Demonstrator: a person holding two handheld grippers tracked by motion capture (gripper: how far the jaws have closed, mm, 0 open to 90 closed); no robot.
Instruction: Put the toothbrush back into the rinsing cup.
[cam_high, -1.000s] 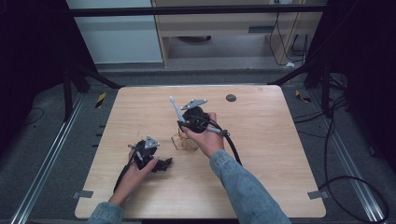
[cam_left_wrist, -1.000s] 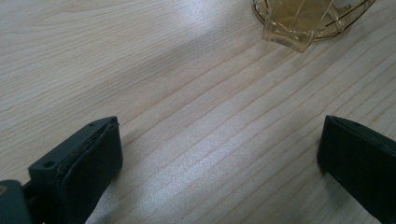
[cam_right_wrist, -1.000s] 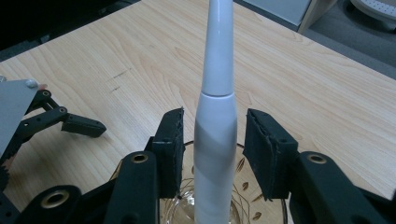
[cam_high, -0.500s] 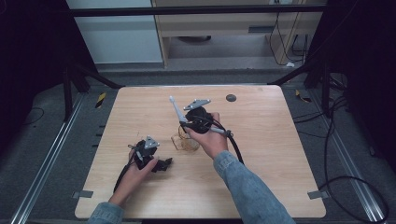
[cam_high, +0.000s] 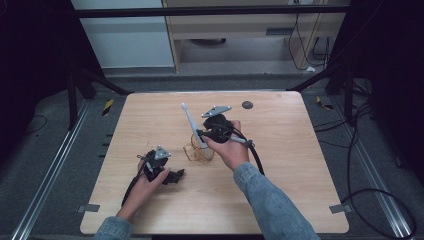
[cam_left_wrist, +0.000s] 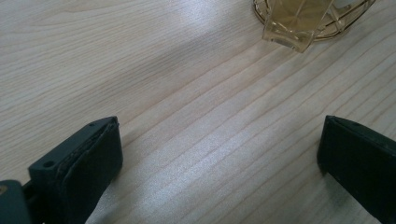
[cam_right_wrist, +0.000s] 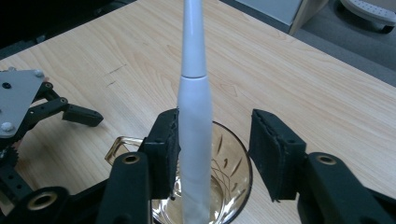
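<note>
A clear glass cup (cam_high: 199, 151) with a handle stands at the middle of the wooden table (cam_high: 290, 150). A white, slender toothbrush-like handle (cam_high: 191, 124) stands in it and leans up toward the far left. My right gripper (cam_high: 200, 136) hovers over the cup (cam_right_wrist: 229, 172), open: its left jaw touches the white handle (cam_right_wrist: 194, 107) while the right jaw stands apart from it. My left gripper (cam_high: 175, 176) rests low on the table to the cup's left, open wide with bare wood between its jaws. In the left gripper view, the cup (cam_left_wrist: 299, 23) lies ahead of that gripper (cam_left_wrist: 219, 158).
A small dark disc (cam_high: 247, 105) lies near the table's far edge. Black cables trail from both grippers across the table and over the floor at the right. Dark frame legs stand beyond the table's far corners.
</note>
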